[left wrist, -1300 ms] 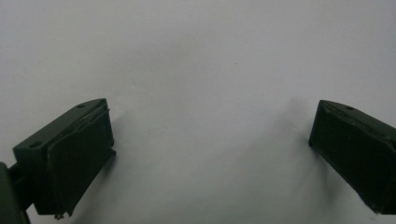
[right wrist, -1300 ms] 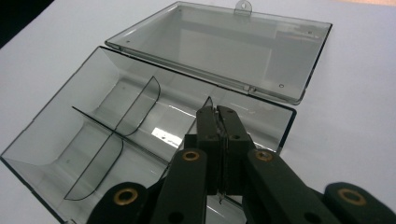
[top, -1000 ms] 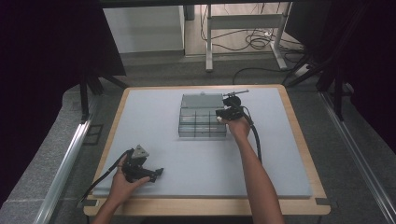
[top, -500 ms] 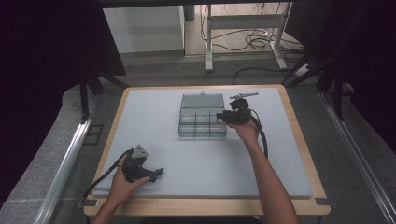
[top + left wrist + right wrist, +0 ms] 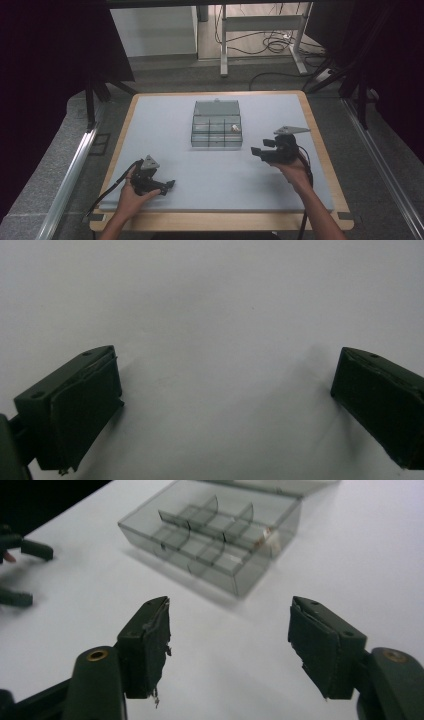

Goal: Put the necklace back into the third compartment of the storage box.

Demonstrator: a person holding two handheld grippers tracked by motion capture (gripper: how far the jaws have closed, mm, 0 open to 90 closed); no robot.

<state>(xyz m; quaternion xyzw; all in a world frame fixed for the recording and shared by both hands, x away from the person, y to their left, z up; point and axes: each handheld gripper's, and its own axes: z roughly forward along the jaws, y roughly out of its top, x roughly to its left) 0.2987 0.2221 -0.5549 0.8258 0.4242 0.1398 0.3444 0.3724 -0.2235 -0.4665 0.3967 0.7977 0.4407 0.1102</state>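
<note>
Work in hand: filling a clear compartment box (image 5: 216,125) — judging by the one small pale item (image 5: 234,128) lying in a cell on its right side, something is being sorted into it.
Box position: it is sitting on the worktop (image 5: 165,120) a little behind the middle, nearer the far edge than the near one, lid folded back toward the far edge so the cells are standing open from above.
Right gripper (image 5: 257,151): it is hovering just off the box's near right corner, pointing left, jaws spread wide with nothing between them — probably placed there so the box stays within easy reach.
Same gripper, own view: the right gripper (image 5: 229,640) is looking across bare worktop at the box (image 5: 215,530), which is lying well clear of the jaw tips.
Left gripper (image 5: 169,184): it is resting low near the near left corner, well apart from the box — parked out of the way, it seems.
Left gripper, own view: the left gripper (image 5: 225,400) is facing bare surface, jaws gaping and empty.
Counts: one box, one item visible inside it, two grippers, two hands; the cells are looking like three rows of three, though I cannot tell for sure.
</note>
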